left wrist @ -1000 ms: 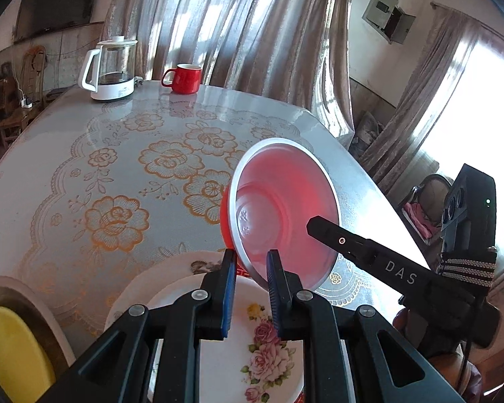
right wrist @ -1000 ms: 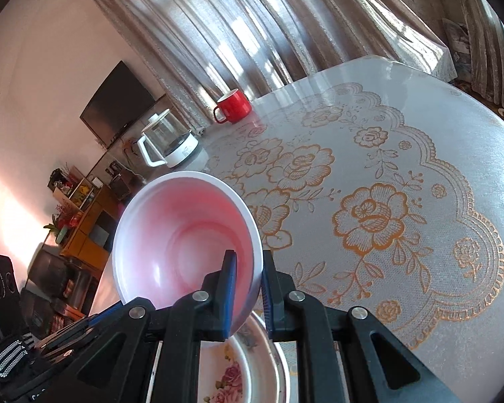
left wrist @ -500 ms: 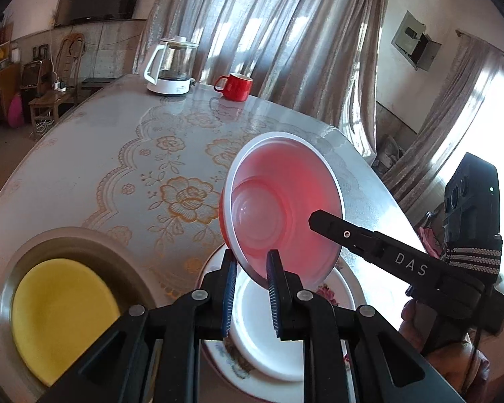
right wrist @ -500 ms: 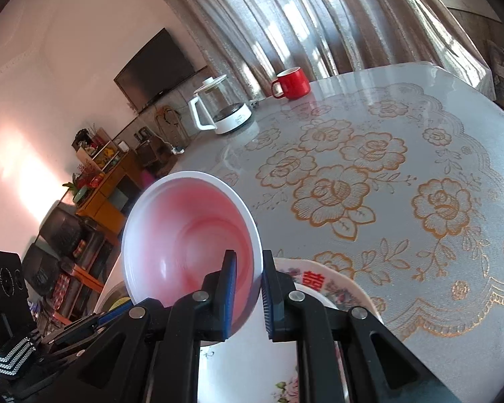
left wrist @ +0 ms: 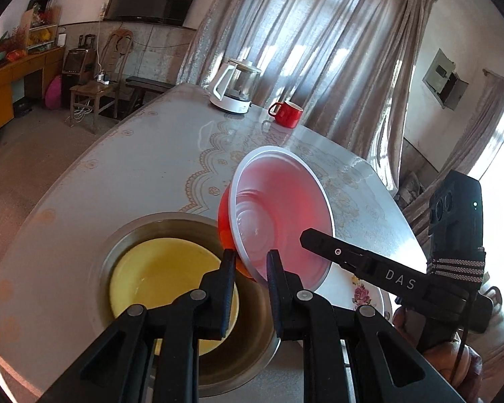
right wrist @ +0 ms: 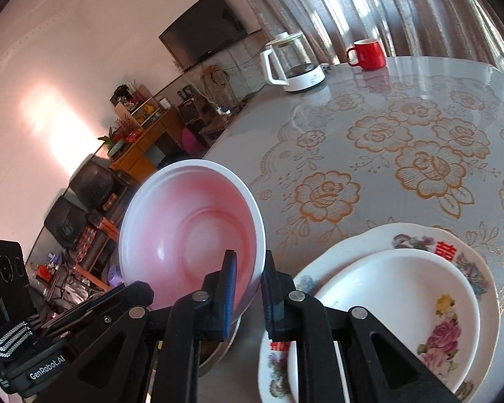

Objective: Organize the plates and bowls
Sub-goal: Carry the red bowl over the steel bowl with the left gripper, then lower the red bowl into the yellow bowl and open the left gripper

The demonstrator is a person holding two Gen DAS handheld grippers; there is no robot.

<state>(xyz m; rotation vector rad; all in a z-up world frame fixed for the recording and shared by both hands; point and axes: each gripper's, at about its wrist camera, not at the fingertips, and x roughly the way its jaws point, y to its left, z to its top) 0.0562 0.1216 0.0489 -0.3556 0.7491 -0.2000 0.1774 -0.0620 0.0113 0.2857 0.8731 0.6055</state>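
A red bowl with a white inside (left wrist: 279, 215) hangs tilted in the air, gripped on both sides. My left gripper (left wrist: 250, 265) is shut on its near rim. My right gripper (right wrist: 248, 268) is shut on the opposite rim; the bowl also shows in the right wrist view (right wrist: 191, 231). Below the bowl on the left stands a steel basin (left wrist: 124, 235) with a yellow bowl (left wrist: 164, 275) in it. Two stacked flowered white plates (right wrist: 396, 302) lie on the table to the right.
A white kettle (left wrist: 235, 87) and a red mug (left wrist: 287, 114) stand at the table's far end. The table (left wrist: 151, 168) has a grey cloth with gold flowers. The table's left edge runs close to the basin.
Both grippers have carried the red bowl leftward, from over the flowered plates to over the steel basin with the yellow bowl. Both stay shut on it.
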